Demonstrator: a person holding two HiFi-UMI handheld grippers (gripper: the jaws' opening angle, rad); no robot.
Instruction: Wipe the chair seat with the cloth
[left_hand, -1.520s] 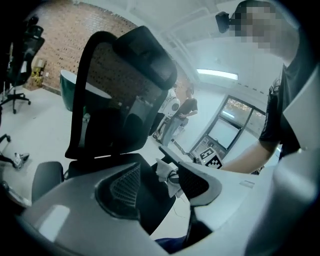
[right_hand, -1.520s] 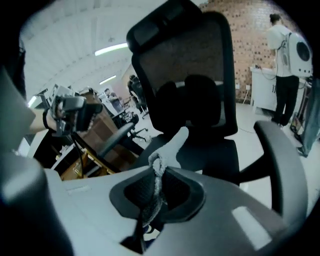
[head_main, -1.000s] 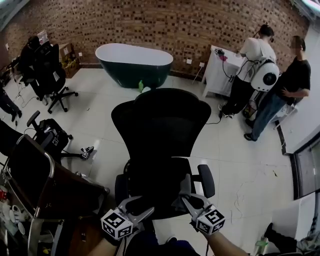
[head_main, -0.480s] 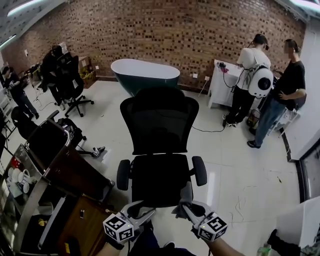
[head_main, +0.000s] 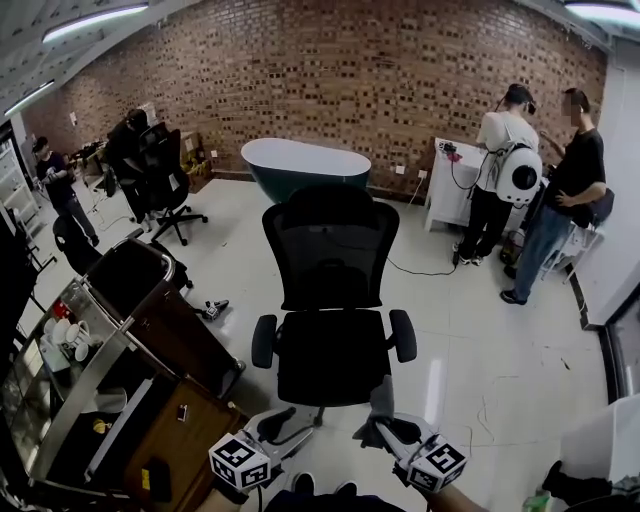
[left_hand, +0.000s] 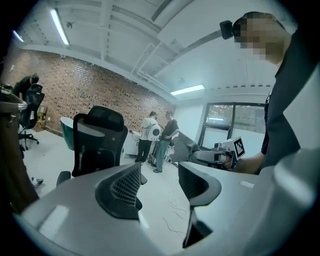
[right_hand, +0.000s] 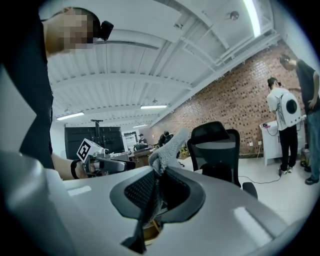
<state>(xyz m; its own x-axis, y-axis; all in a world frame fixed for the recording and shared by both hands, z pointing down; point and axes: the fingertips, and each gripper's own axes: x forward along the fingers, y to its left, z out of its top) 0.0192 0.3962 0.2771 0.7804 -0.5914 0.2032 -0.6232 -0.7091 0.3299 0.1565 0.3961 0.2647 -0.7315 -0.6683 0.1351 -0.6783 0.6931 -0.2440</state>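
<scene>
A black mesh office chair (head_main: 330, 262) stands on the pale floor, its seat (head_main: 331, 356) facing me, also seen as the chair (left_hand: 98, 140) and the chair (right_hand: 215, 150). My right gripper (head_main: 385, 428) is below the seat's front edge, shut on a grey cloth (head_main: 378, 407) that sticks up from its jaws; the cloth (right_hand: 167, 148) shows the same in the right gripper view. My left gripper (head_main: 284, 424) hangs open and empty beside it, short of the seat. Both grippers are clear of the chair.
A dark trolley (head_main: 130, 340) with cups stands at the left. A green bathtub (head_main: 304, 165) sits by the brick wall. Two people (head_main: 535, 190) stand at a white cabinet at the right. Other black chairs (head_main: 160, 180) are at the back left.
The view has pulled back and up from the chair. Both grippers have come away from the seat's front, the right one still holding the cloth.
</scene>
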